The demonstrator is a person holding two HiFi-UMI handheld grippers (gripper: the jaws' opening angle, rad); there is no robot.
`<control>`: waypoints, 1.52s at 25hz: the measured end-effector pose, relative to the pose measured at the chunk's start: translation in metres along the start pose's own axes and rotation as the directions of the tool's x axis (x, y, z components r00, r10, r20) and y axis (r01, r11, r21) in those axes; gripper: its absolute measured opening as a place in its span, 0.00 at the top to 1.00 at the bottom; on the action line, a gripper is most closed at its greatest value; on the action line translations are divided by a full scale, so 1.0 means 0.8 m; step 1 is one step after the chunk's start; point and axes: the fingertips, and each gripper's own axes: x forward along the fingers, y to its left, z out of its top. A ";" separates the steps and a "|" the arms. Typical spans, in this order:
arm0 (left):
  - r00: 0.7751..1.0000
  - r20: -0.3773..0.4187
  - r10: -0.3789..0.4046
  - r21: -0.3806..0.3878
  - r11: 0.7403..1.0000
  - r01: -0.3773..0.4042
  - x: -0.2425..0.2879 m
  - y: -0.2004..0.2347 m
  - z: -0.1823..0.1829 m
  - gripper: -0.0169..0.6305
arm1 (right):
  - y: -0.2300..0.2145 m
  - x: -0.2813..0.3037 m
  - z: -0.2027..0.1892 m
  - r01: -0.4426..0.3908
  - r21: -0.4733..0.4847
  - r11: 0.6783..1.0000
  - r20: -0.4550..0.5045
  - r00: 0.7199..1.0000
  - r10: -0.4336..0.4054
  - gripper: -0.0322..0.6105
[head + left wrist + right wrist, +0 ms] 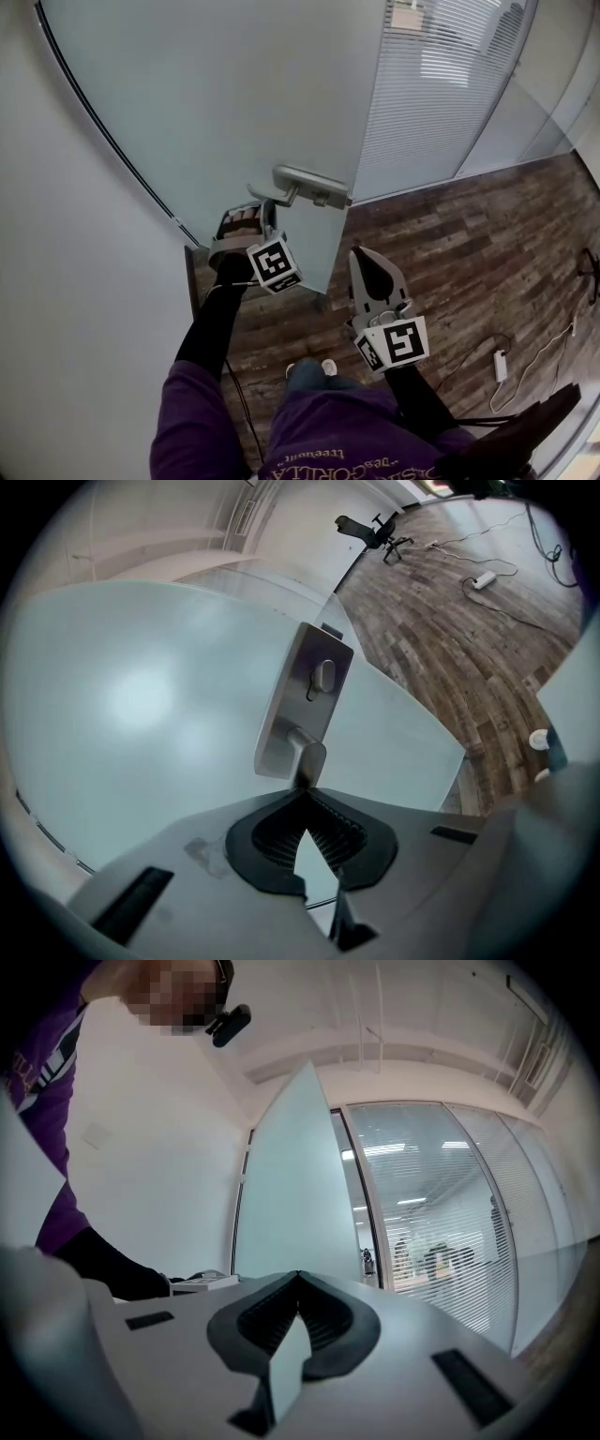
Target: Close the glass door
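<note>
While the frosted glass door (234,94) stands ajar, its pane fills the head view from about 10 to 12 o'clock, and its free edge hangs over the wooden floor (469,244). On that edge, near the middle of the view, sits the metal handle (305,183), a plate with a lever that juts toward 9 o'clock. At 7 o'clock from the handle is the left gripper (306,791). Its jaws are drawn together, and their tips meet right at the end of the lever. Whether they pinch the lever or only press against it cannot be told. At 4 o'clock from the handle, apart from the door, the right gripper (298,1281) points up the view with its jaws closed and nothing between them. A white wall (75,281) runs from 7 to 10 o'clock, and slatted blinds (441,84) behind glass panels show at 1 o'clock. On the floor at 4 o'clock lies a white power strip (500,366) with its cable. A purple shirt (328,441) is at 6 o'clock.
</note>
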 end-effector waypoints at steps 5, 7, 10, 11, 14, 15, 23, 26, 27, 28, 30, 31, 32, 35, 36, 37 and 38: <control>1.000 0.010 0.000 -0.019 1.000 0.000 0.057 0.021 0.033 0.97 | -0.038 0.040 -0.008 0.011 -0.004 1.000 -0.012 1.000 -0.011 0.96; 1.000 0.019 -0.003 -0.022 1.000 0.003 0.080 0.030 0.045 0.97 | -0.056 0.060 -0.010 0.017 -0.004 1.000 -0.009 1.000 -0.017 0.96; 0.999 0.036 -0.005 -0.011 1.000 0.005 0.115 0.041 0.059 0.97 | -0.081 0.095 -0.013 0.028 -0.009 1.000 -0.004 1.000 -0.028 0.96; 0.999 0.038 -0.009 -0.009 1.000 0.010 0.127 0.045 0.062 0.97 | -0.088 0.109 -0.015 0.030 -0.009 1.000 -0.004 1.000 -0.030 0.96; 0.999 0.040 -0.001 -0.022 1.000 0.002 0.158 0.067 0.070 0.97 | -0.109 0.150 -0.019 0.038 -0.007 0.999 -0.002 0.999 -0.038 0.96; 0.998 0.053 0.014 -0.038 0.999 -0.012 0.164 0.081 0.076 0.97 | -0.115 0.164 -0.020 0.043 -0.005 0.999 -0.001 0.999 -0.043 0.96; 0.995 0.067 -0.080 -0.029 0.996 0.082 0.259 0.128 0.087 0.97 | -0.167 0.270 -0.021 0.083 0.009 0.997 0.004 0.997 -0.083 0.96; 0.996 0.071 -0.061 -0.060 0.996 0.065 0.289 0.141 0.101 0.97 | -0.195 0.291 -0.029 0.083 0.012 0.996 -0.001 0.997 -0.083 0.96; 0.996 0.074 -0.049 -0.072 0.996 0.054 0.294 0.143 0.104 0.97 | -0.202 0.293 -0.030 0.079 0.014 0.997 -0.003 0.997 -0.079 0.96; 0.996 0.076 -0.034 -0.081 0.996 0.040 0.296 0.143 0.106 0.97 | -0.208 0.294 -0.033 0.072 0.016 0.997 -0.004 0.997 -0.072 0.96; 0.997 0.073 -0.004 -0.085 0.996 0.010 0.298 0.138 0.106 0.97 | -0.219 0.294 -0.037 0.050 0.012 0.999 -0.006 0.999 -0.050 0.96; 0.998 0.060 0.004 -0.080 0.997 0.000 0.301 0.135 0.104 0.97 | -0.226 0.295 -0.039 0.036 0.006 0.999 -0.005 0.999 -0.035 0.96; 0.999 0.042 0.002 -0.072 0.997 0.001 0.307 0.132 0.101 0.97 | -0.235 0.299 -0.041 0.020 0.000 1.000 -0.003 1.000 -0.020 0.96; 0.999 -0.006 -0.034 -0.072 0.997 0.034 0.347 0.131 0.095 0.78 | -0.272 0.330 -0.044 -0.023 -0.007 1.000 -0.005 1.000 0.023 0.96; 0.999 -0.020 -0.036 -0.075 0.997 0.035 0.365 0.137 0.095 0.78 | -0.284 0.346 -0.044 -0.035 -0.007 0.999 -0.007 0.999 0.035 0.96; 0.999 -0.033 -0.040 -0.080 0.996 0.037 0.383 0.145 0.094 0.78 | -0.295 0.363 -0.042 -0.047 -0.005 0.999 -0.009 0.999 0.047 0.96; 0.998 -0.047 -0.042 -0.085 0.996 0.038 0.400 0.154 0.093 0.78 | -0.303 0.380 -0.041 -0.059 -0.002 0.998 -0.010 0.998 0.059 0.96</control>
